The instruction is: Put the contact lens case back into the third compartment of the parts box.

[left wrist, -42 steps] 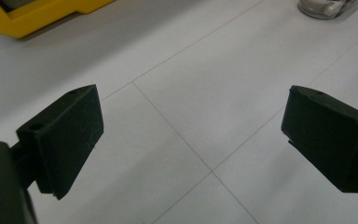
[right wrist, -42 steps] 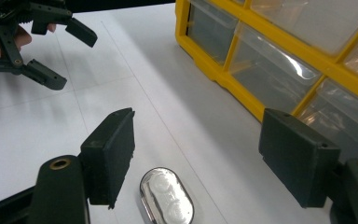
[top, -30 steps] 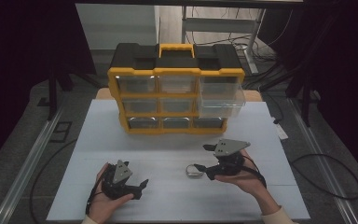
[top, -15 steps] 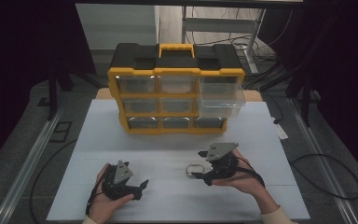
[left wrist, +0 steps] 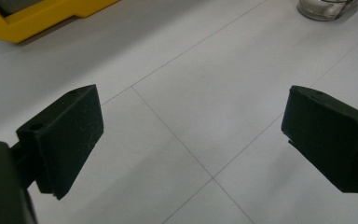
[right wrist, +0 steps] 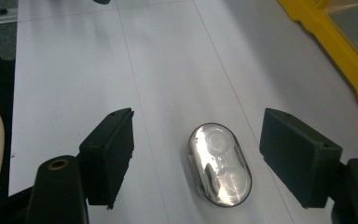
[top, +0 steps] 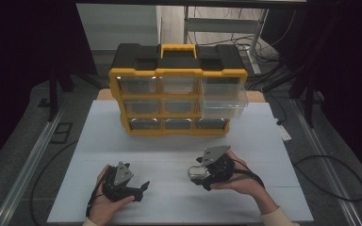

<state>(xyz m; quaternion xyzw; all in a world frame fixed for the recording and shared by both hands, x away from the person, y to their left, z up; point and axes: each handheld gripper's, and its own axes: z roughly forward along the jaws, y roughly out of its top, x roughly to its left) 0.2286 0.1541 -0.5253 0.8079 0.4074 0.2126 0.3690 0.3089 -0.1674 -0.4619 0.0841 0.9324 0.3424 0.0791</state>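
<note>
A small oval clear-and-silver case [right wrist: 220, 164] lies flat on the white table. My right gripper [right wrist: 200, 147] stands open with one black jaw on each side of the case, and neither pad touches it. From above, the right gripper [top: 199, 177] is low over the oval case [top: 194, 173], right of the table's centre near the front. My left gripper [top: 141, 188] rests at the front left, pointing right. Its jaws are wide apart in the left gripper view [left wrist: 191, 121], with bare table between them and the case [left wrist: 324, 8] far ahead.
A yellow-and-black drawer organizer [top: 179, 94] stands at the back of the table [top: 273, 141]. Its upper right clear drawer [top: 224, 98] is pulled out. The organizer's yellow base [right wrist: 335, 42] runs close along the right gripper's right side. Cables trail off the table's right edge.
My right gripper has come down and a little to the left, so its jaws now straddle the oval case. The left gripper has stayed where it was.
</note>
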